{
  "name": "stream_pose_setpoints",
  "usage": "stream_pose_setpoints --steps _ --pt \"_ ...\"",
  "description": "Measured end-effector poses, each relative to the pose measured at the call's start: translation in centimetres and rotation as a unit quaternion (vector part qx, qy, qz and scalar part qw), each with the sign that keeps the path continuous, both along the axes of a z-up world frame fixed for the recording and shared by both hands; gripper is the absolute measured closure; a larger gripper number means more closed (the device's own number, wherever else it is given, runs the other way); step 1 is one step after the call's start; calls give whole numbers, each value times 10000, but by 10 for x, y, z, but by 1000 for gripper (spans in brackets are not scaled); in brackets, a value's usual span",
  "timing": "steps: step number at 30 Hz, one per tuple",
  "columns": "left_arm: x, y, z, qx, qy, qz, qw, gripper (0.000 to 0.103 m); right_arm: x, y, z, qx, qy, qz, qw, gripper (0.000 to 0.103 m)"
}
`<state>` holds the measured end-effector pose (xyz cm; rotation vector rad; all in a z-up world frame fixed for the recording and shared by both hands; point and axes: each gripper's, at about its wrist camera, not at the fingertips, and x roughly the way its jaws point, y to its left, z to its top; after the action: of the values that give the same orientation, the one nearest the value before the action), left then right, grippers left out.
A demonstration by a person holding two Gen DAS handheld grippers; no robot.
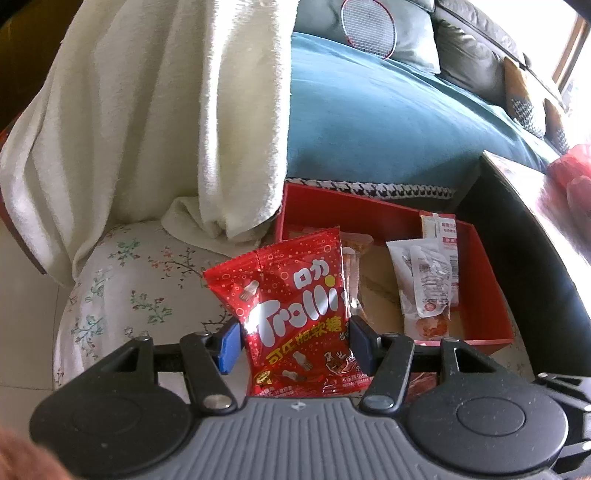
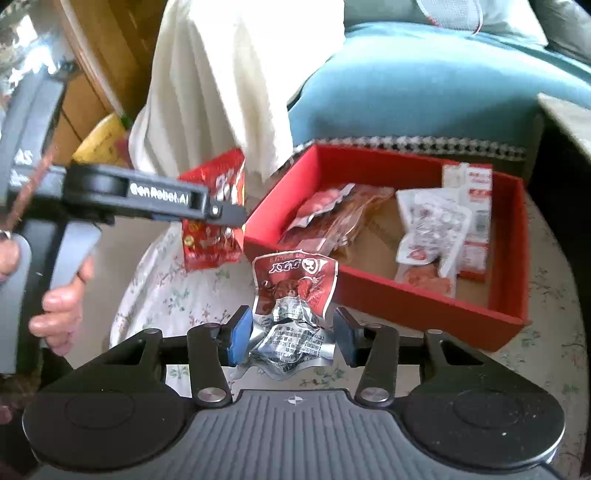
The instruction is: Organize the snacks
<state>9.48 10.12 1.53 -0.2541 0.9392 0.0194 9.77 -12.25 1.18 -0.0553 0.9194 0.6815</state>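
Note:
My left gripper point(image 1: 293, 343) is shut on a red Trolli gummy bag point(image 1: 291, 314), held upright just left of the red box point(image 1: 491, 284). The bag also shows in the right wrist view point(image 2: 218, 218), pinched by the left gripper point(image 2: 229, 216). My right gripper point(image 2: 290, 336) is shut on a crumpled red and silver snack pouch point(image 2: 293, 295), held just in front of the red box's near wall point(image 2: 406, 299). The box holds several snack packets, among them white ones point(image 2: 428, 229) and clear reddish ones point(image 2: 332, 218).
A floral-covered round table point(image 1: 147, 280) bears the box. A cream towel point(image 1: 155, 110) hangs behind at the left. A blue sofa cushion point(image 1: 388, 110) with a racket point(image 1: 369, 26) lies behind. A dark table point(image 1: 535, 229) stands right.

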Motion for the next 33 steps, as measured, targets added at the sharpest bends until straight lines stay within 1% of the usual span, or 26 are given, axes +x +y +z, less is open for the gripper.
stream_pose_setpoints --steps 3,7,12,14,19,22,27,28,29,30,33 --pt "2 -6 2 17 -41 -84 10000 52 3 -17 13 185 -159 -232 9994 47" --pt "12 -19 6 85 -113 -190 9997 52 20 -33 23 265 -388 -655 9967 47" --pt "29 -37 8 214 -202 -298 9991 52 48 -39 27 180 -619 -936 9935 47" --pt "39 -43 7 294 -224 -323 9988 52 61 -40 24 94 -648 -1031 9925 47" --pt "66 -56 -2 665 -261 -308 9970 52 89 -34 7 -291 -715 -1126 9906 47" --pt "77 -60 -10 715 -208 -312 9967 52 104 -33 -1 -428 -664 -1184 9898 47" --pt "84 -65 -20 868 -118 -365 9955 51 115 -30 -10 -599 -594 -1183 9894 45" --pt "84 -65 -22 898 -109 -374 9952 50 116 -30 -12 -608 -582 -1171 9896 41" --pt "85 -65 -22 922 -113 -378 9950 50 117 -30 -12 -633 -560 -1180 9894 38" --pt "84 -66 -22 955 -123 -376 9946 50 117 -30 -13 -661 -517 -1173 9895 38" --pt "82 -68 -20 1055 -193 -386 9935 43 116 -32 -12 -660 -482 -1195 9895 36"
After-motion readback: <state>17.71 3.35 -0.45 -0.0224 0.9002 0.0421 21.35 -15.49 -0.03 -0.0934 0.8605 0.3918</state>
